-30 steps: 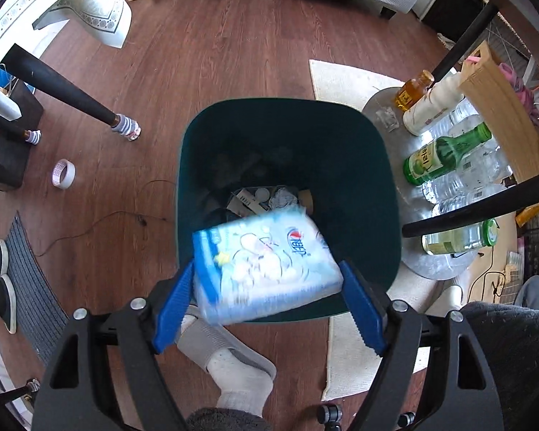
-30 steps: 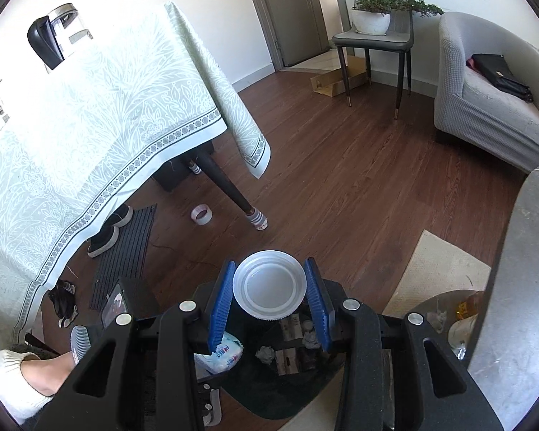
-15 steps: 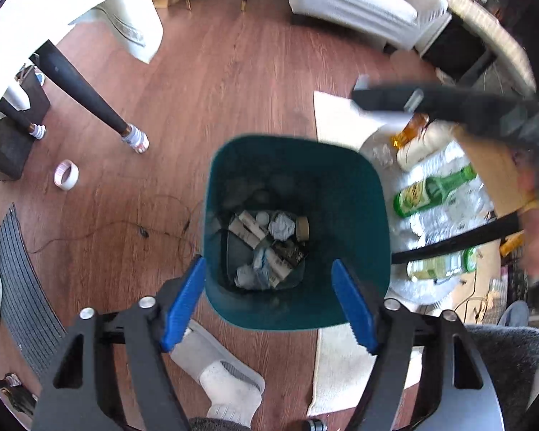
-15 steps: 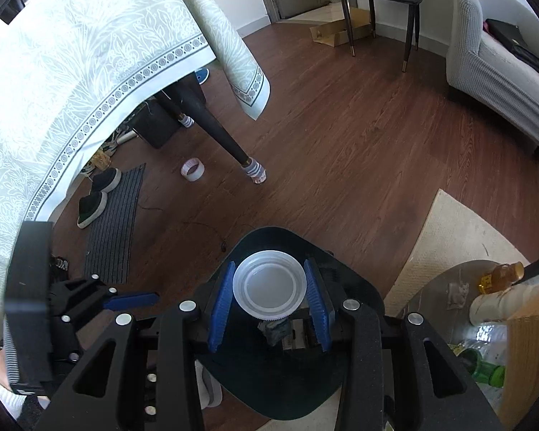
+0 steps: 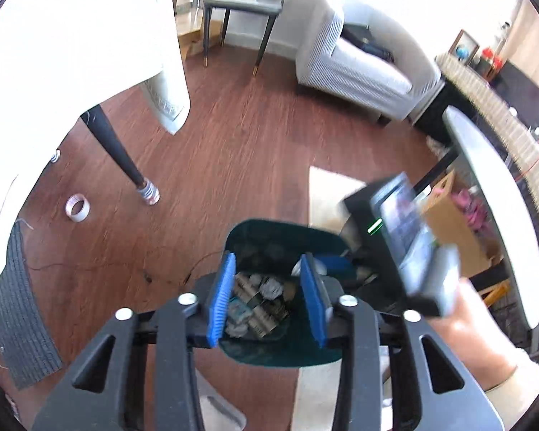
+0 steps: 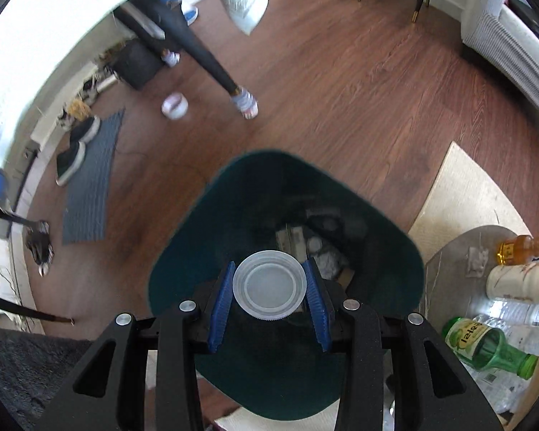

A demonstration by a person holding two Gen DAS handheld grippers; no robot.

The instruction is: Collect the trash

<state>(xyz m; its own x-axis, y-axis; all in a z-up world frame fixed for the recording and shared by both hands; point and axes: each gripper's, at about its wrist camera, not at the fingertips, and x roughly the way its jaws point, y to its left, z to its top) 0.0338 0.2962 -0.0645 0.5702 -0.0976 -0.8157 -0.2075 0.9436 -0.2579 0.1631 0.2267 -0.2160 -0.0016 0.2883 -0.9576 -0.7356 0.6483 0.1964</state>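
Observation:
A dark green bin stands on the wood floor with crumpled paper and packets at its bottom. High above it my left gripper hangs with nothing between its blue pads, and its jaws are closing. The other gripper's black body cuts in from the right, blurred. In the right wrist view the bin fills the middle. My right gripper is shut on a clear plastic cup, seen bottom-on, held over the bin's mouth.
Glass and plastic bottles lie on a round metal tray right of the bin. A tape roll and a black table leg are to the left, with a grey mat and shoes. A beige rug lies beside the tray.
The blue-and-white packet left my left gripper and dropped into the bin; that gripper rose, tilted up and narrowed. My right gripper came down over the bin, still holding the cup.

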